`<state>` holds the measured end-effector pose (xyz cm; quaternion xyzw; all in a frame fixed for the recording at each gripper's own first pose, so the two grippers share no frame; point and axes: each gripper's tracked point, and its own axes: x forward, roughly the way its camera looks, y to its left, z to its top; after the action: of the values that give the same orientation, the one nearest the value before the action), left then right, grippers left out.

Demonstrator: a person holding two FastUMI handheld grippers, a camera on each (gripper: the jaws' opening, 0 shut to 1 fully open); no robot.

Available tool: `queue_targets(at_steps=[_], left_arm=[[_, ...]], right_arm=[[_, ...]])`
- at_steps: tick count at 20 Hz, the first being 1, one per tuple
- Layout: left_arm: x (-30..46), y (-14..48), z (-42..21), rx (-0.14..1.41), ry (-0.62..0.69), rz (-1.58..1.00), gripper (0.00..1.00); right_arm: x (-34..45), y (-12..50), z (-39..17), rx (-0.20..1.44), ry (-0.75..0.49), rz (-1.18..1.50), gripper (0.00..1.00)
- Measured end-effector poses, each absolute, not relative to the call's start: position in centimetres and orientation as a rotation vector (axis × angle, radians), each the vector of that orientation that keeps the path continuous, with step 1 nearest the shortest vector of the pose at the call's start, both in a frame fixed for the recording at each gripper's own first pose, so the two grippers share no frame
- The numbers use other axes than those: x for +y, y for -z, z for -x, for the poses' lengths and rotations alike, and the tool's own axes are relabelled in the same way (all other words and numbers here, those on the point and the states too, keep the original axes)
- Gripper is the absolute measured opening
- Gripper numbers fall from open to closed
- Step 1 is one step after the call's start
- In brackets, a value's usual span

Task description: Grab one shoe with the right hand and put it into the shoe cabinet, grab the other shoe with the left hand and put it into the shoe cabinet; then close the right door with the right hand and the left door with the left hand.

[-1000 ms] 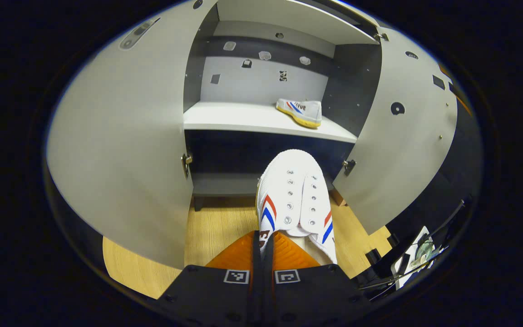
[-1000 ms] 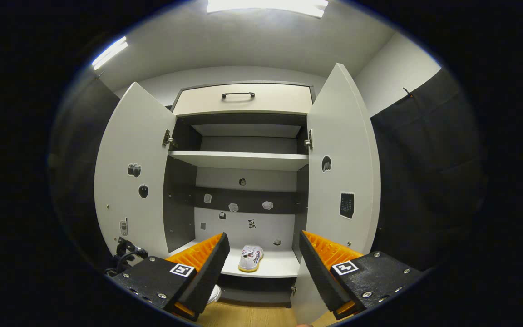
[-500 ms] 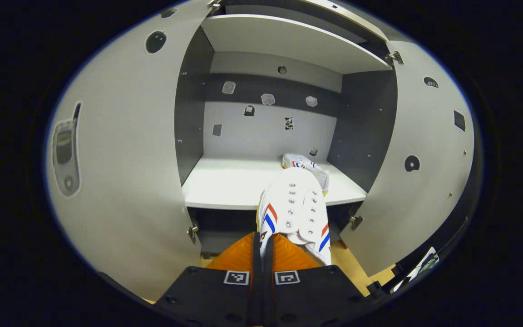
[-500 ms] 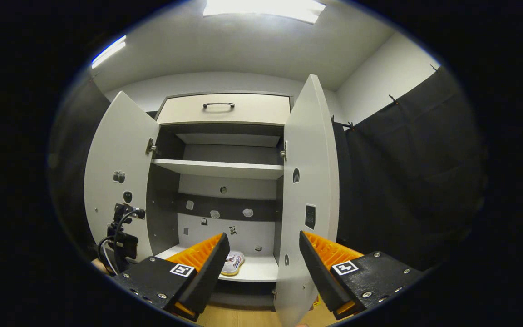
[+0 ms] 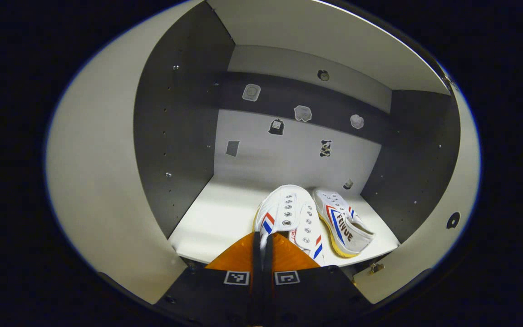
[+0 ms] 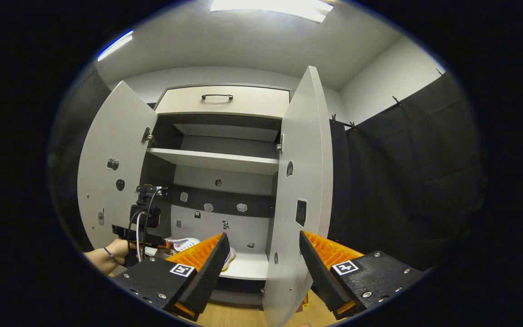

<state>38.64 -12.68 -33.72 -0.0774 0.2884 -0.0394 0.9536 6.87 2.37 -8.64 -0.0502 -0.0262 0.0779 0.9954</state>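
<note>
While clamped in left tongs [image 5: 262,243], shoe [image 5: 287,215] above shelf [image 5: 211,222]

In the left gripper view the tongs [image 5: 263,247] cover the heel of the held shoe [image 5: 288,215]. In the right gripper view a finger [image 6: 207,268] hides most of the other shoe [image 6: 229,258]; the door stickers [image 6: 301,212] are too small to tell.
</note>
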Motion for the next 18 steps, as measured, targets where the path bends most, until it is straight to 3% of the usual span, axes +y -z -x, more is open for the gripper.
queue_targets(at_steps=[4, 9, 13, 14, 15, 16, 18], left_arm=[[-13.3, 35.7, -43.1, 0.623, 0.060, 0.173, 0.06], [-13.3, 39.5, -43.8, 0.729, 0.016, 0.151, 0.06], [-13.7, 38.2, -43.4, 0.693, 0.061, 0.158, 0.20], [-13.7, 37.5, -43.3, 0.661, 0.070, 0.156, 0.39], [-13.4, 36.4, -43.2, 0.630, 0.071, 0.151, 0.72], [-13.4, 35.3, -42.7, 0.608, 0.077, 0.148, 0.92], [-12.8, 33.6, -41.4, 0.580, 0.068, 0.121, 0.92]], right_arm=[[2.6, 9.7, -7.9, -0.040, -0.167, 0.103, 0.94], [2.7, 9.7, -8.3, -0.046, -0.187, 0.102, 0.94], [3.2, 9.6, -8.2, -0.047, -0.201, 0.087, 0.94], [3.3, 9.6, -8.1, -0.048, -0.207, 0.084, 0.94], [3.5, 9.6, -8.1, -0.049, -0.212, 0.082, 0.94], [3.8, 9.6, -7.9, -0.049, -0.216, 0.080, 0.94], [4.0, 9.3, -7.4, -0.052, -0.224, 0.074, 0.94]])
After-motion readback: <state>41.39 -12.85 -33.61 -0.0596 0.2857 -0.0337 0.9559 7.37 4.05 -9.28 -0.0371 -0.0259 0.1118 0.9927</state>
